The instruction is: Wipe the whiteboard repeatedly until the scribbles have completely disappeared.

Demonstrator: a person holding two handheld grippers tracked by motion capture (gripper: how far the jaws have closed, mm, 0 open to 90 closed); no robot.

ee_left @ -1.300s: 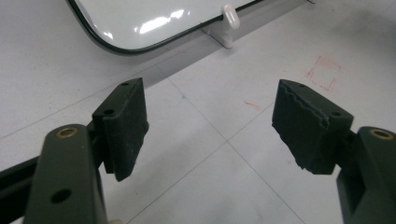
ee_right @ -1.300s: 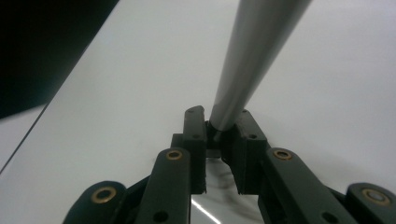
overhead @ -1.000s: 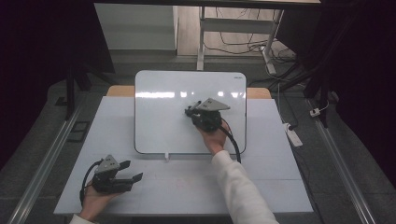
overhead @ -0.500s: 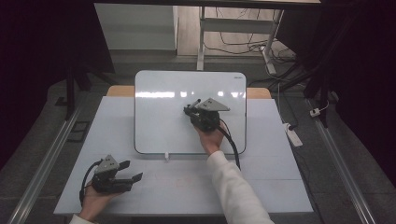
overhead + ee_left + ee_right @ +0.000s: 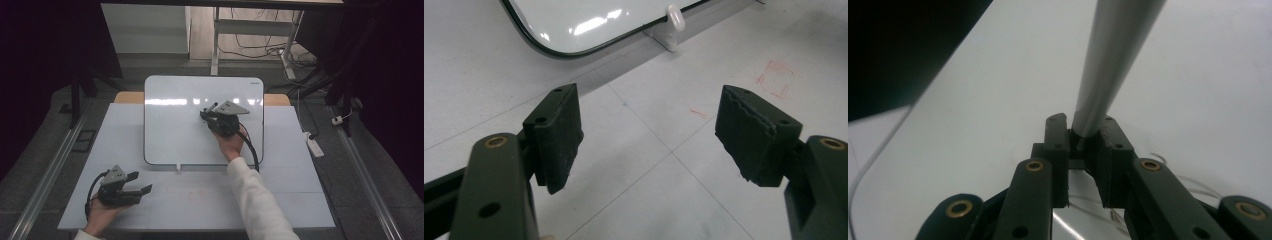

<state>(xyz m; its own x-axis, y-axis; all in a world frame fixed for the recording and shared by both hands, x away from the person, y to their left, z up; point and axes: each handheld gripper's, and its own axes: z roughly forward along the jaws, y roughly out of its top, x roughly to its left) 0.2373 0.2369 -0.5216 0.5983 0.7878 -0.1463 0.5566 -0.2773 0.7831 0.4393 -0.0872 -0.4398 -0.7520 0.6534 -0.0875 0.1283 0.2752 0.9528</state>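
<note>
right gripper (image 5: 212,116) over whiteboard (image 5: 175,120), jaws clamped on grey pen (image 5: 1108,65), pen tip out of frame. left gripper (image 5: 139,183) jaws wide apart, nothing btwn, low over table (image 5: 210,200) nr front-left.

From my seat I see a pale grey table (image 5: 280,195) made of joined panels, their seams crossing its top. In the left gripper view a small red square outline (image 5: 776,79) and a short red stroke (image 5: 699,112) are drawn on it. A wooden strip (image 5: 126,98) peeks out at the table's far edge. On the floor to the right lies a white power strip (image 5: 314,143). Metal rails (image 5: 47,170) run along the floor on both sides. Farther back, cables (image 5: 255,47) tangle around a stand's white legs (image 5: 216,45).
</note>
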